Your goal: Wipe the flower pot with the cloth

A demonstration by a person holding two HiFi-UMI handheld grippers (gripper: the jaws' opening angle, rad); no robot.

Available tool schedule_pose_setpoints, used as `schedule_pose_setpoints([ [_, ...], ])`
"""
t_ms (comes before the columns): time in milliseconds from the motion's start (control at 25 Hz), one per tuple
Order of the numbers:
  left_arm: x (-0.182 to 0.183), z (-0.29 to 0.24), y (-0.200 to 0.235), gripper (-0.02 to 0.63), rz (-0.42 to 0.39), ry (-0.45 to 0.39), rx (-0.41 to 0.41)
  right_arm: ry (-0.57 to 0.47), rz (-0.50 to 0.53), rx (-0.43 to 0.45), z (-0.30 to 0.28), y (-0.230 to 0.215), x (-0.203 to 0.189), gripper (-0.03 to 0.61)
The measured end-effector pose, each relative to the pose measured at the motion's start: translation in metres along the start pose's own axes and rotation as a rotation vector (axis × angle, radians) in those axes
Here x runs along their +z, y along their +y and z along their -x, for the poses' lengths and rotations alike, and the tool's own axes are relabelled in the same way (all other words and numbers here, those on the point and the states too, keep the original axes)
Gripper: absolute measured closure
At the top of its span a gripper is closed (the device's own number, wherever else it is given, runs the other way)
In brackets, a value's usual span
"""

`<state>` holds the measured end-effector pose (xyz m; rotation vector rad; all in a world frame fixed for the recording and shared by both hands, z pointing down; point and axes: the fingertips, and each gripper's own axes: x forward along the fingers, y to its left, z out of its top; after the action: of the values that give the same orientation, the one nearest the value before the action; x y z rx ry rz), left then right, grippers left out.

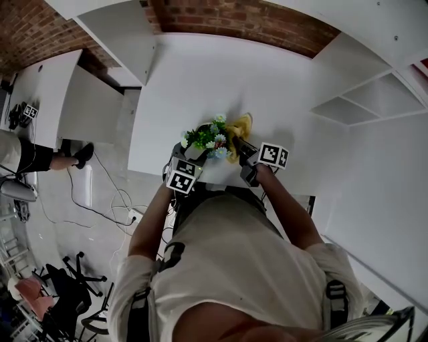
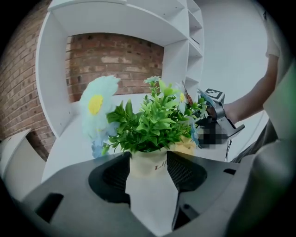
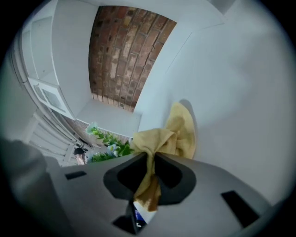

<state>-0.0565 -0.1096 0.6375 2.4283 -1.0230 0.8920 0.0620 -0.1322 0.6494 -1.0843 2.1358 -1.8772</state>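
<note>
A small cream flower pot (image 2: 148,162) with green leaves and pale blue flowers (image 1: 208,139) stands near the front edge of the white table (image 1: 200,73). My left gripper (image 2: 148,169) has its jaws on either side of the pot, and both pads meet the pot's walls. My right gripper (image 3: 151,162) is shut on a bunched yellow cloth (image 3: 173,136). It holds the cloth just right of the plant (image 3: 108,146), and the cloth (image 1: 239,127) hangs against the foliage. In the left gripper view a fold of the cloth (image 2: 187,147) shows behind the pot's right side.
White shelving (image 1: 374,93) lines the right side, and a brick wall (image 1: 254,20) runs behind the table. Another white desk (image 1: 47,87) and cables on the floor (image 1: 100,194) lie to the left. A seated person's leg (image 1: 63,160) shows at far left.
</note>
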Motion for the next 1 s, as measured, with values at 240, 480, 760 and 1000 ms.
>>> schedule_pose_setpoints([
  [240,-0.004,0.001,-0.001,0.364,-0.006,0.030,0.017,0.027,0.043,-0.052,0.007,-0.022,-0.002,0.514],
  [480,-0.006,0.001,-0.003,0.376,-0.018,0.041,0.014,0.031,0.007,-0.061,0.013,-0.024,0.000,0.515],
  [760,-0.006,0.003,-0.014,0.388,-0.045,0.049,-0.022,-0.042,-0.051,0.159,0.022,0.048,0.036,0.515],
  [1000,-0.002,0.009,-0.011,0.392,-0.057,0.014,-0.018,-0.068,-0.064,0.129,0.023,0.039,0.030,0.515],
])
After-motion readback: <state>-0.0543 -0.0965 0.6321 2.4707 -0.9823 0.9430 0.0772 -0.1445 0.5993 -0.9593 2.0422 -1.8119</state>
